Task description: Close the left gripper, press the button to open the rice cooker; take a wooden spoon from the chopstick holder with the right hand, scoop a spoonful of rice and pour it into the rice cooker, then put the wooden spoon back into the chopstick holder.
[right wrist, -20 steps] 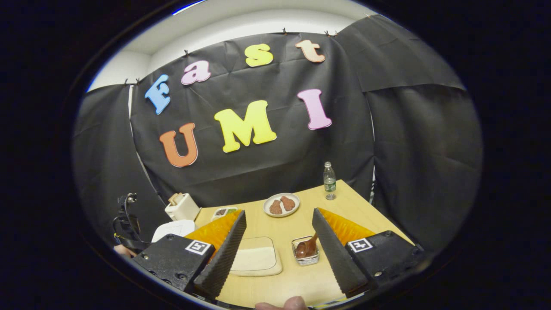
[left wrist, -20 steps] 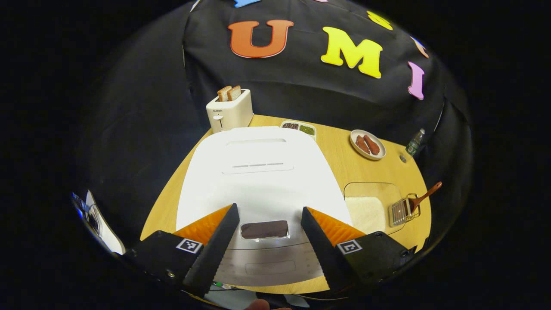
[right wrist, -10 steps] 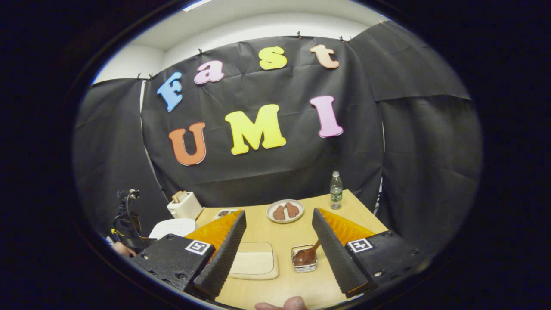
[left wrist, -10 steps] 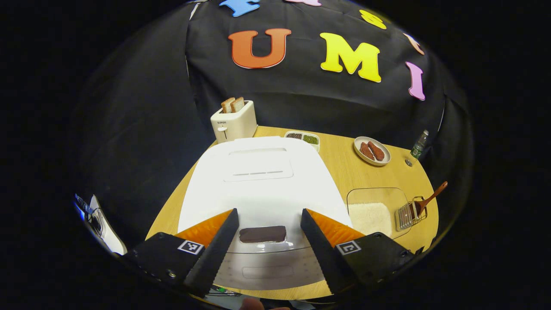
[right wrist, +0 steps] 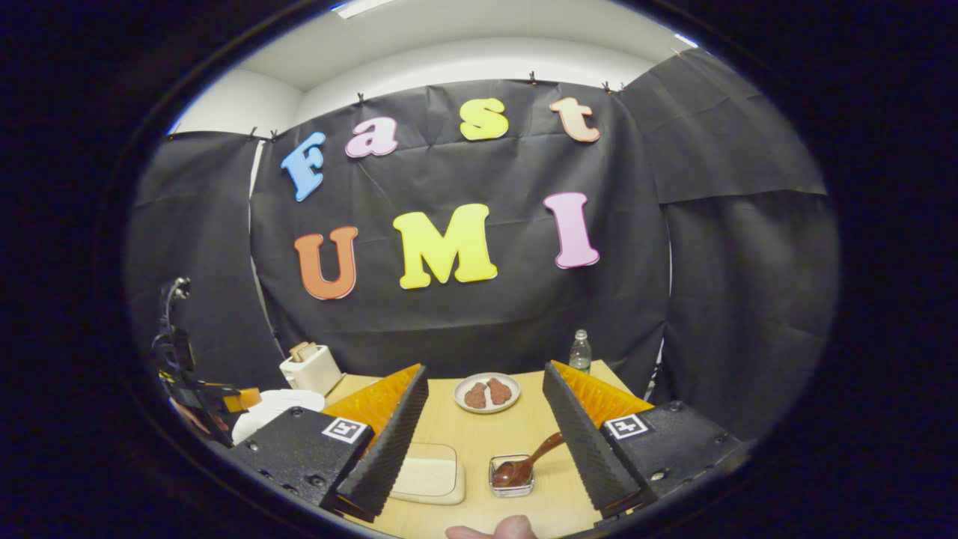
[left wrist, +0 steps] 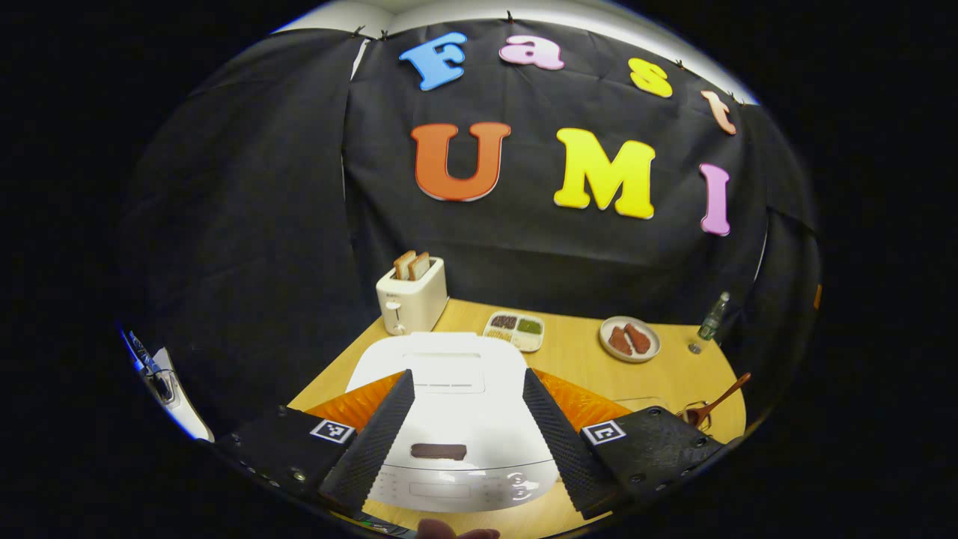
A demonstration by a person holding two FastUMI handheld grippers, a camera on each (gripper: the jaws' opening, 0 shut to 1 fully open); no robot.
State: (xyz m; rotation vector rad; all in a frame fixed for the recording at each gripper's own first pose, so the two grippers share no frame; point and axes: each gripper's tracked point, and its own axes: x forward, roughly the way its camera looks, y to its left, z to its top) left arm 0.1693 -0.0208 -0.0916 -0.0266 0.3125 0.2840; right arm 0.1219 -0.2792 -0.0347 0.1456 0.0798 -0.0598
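The rice cooker [left wrist: 449, 404] serves as the landmark: it stands at the near left of the counter [left wrist: 584, 359] with its lid down and its dark button [left wrist: 438, 451] facing the operator, so that a press from the front can release the lid. The left gripper [left wrist: 465, 434] hangs above and in front of the cooker, jaws spread, one to each side of the lid and touching nothing; the button lies between the fingers and below them. The task calls for the jaws to be pressed together before the press, probably so that the joined tips act as one blunt point; that step is not yet done.

Behind the cooker stand a toaster [left wrist: 411, 301] with two slices raised and a divided dish [left wrist: 513, 331] of dark and green grains. To the cooker's right lie a plate [left wrist: 629, 338] of brown pieces and, farther right at the back edge, a bottle [left wrist: 712, 320].

In the right gripper view, the rice tray [right wrist: 430, 475], holding white rice, lies just right of the cooker's white lid [right wrist: 273, 408]. Beside the tray is the chopstick holder [right wrist: 512, 475], a small clear container in which the wooden spoon [right wrist: 528, 462] rests bowl-down, its handle leaning up and to the right, free to be pinched. The right gripper [right wrist: 483, 442] waits above these things, jaws spread and holding nothing, the holder lying between its fingers.
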